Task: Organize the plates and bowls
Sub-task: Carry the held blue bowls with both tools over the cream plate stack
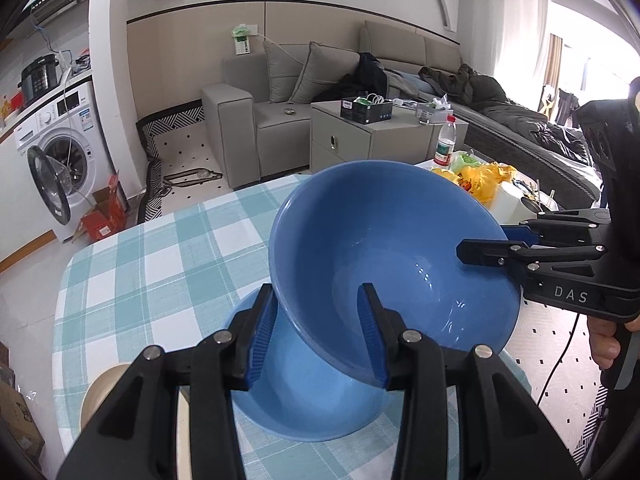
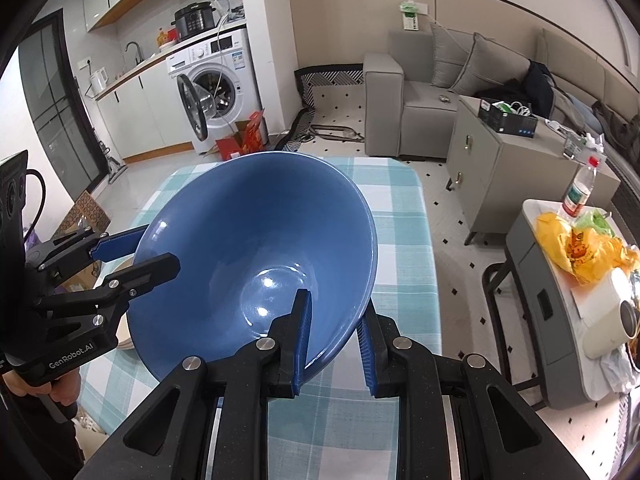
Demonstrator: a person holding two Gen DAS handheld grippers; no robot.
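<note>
A large blue bowl (image 1: 384, 240) is held tilted above the checked tablecloth (image 1: 152, 264), gripped on opposite rims by both grippers. My left gripper (image 1: 320, 320) straddles its near rim, one finger inside, one outside. My right gripper (image 1: 480, 248) clamps the far rim from the right. In the right wrist view the same bowl (image 2: 256, 248) fills the centre, with my right gripper (image 2: 336, 332) on its near rim and my left gripper (image 2: 136, 256) on its left rim. A second blue bowl (image 1: 304, 392) sits on the table just below. A beige dish (image 1: 100, 392) lies at left.
A side table (image 2: 560, 320) to the right holds a yellow bag (image 2: 576, 248), a water bottle (image 2: 580, 188) and a white roll. A grey cabinet (image 2: 500, 152), a sofa and a washing machine (image 2: 216, 84) stand beyond the table. Beige plates (image 2: 124, 336) lie under the bowl's left side.
</note>
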